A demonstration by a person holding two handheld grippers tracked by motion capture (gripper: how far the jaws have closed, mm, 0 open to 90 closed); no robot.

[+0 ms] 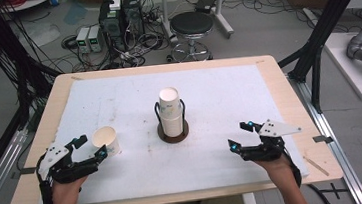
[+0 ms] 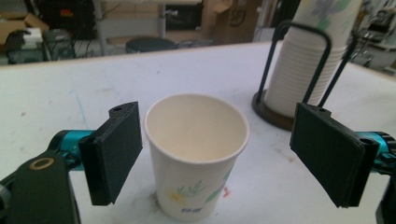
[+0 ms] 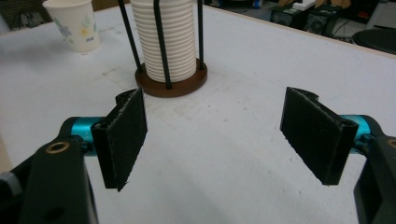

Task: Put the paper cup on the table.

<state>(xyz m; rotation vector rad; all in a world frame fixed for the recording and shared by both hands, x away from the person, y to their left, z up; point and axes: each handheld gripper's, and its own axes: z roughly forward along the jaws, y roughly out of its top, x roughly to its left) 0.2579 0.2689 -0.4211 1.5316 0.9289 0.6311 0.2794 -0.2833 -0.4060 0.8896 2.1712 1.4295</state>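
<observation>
even, bright overhead light; soft faint shadows; slightly soft, grainy focus throughout.

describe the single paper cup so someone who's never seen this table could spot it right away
Start at the white sheet covering the wooden table and find the wire holder of stacked cups in its middle. Left of it, nearer the person, the single paper cup stands upright, mouth up, between the open left gripper's jaws. Unlike the stacked ones, it stands alone, outside any holder.
</observation>
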